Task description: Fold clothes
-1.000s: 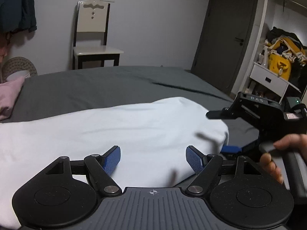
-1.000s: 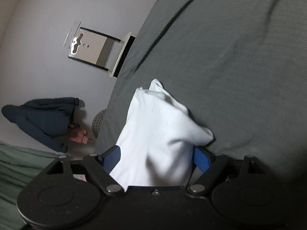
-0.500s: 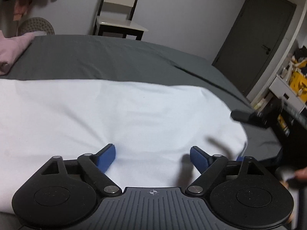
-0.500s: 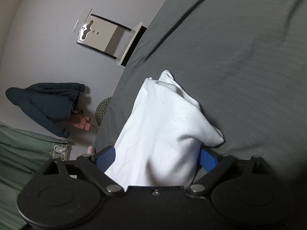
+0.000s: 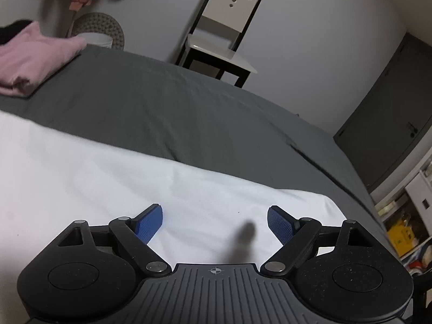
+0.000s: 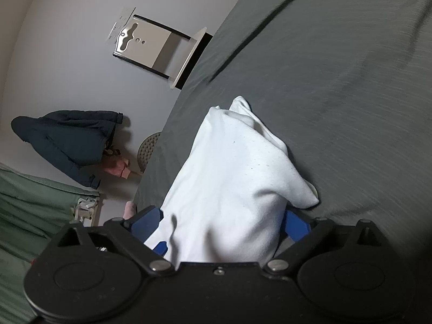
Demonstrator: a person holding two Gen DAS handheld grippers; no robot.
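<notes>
Left gripper (image 5: 214, 222): jaws spread wide, nothing between the blue pads (image 5: 149, 222), poised low over the white garment (image 5: 121, 183) that lies flat on the grey bed (image 5: 189, 113). Right gripper (image 6: 221, 224): fingers apart, with a bunched fold of the same white garment (image 6: 235, 183) filling the gap between them; the pads sit against the cloth on both sides, so it appears held, though how firmly cannot be told. The fold stands raised above the bed (image 6: 324, 81).

Risk, as judged: so thick a bunch may slip from a wide-set grip and collapse the fold; the free left pads could drag and wrinkle the flat layer if they close early.

Pose: the left tool points level across the bed toward a chair (image 5: 224, 35) and a folded pink garment (image 5: 32, 59); the right tool is rolled steeply sideways.
</notes>
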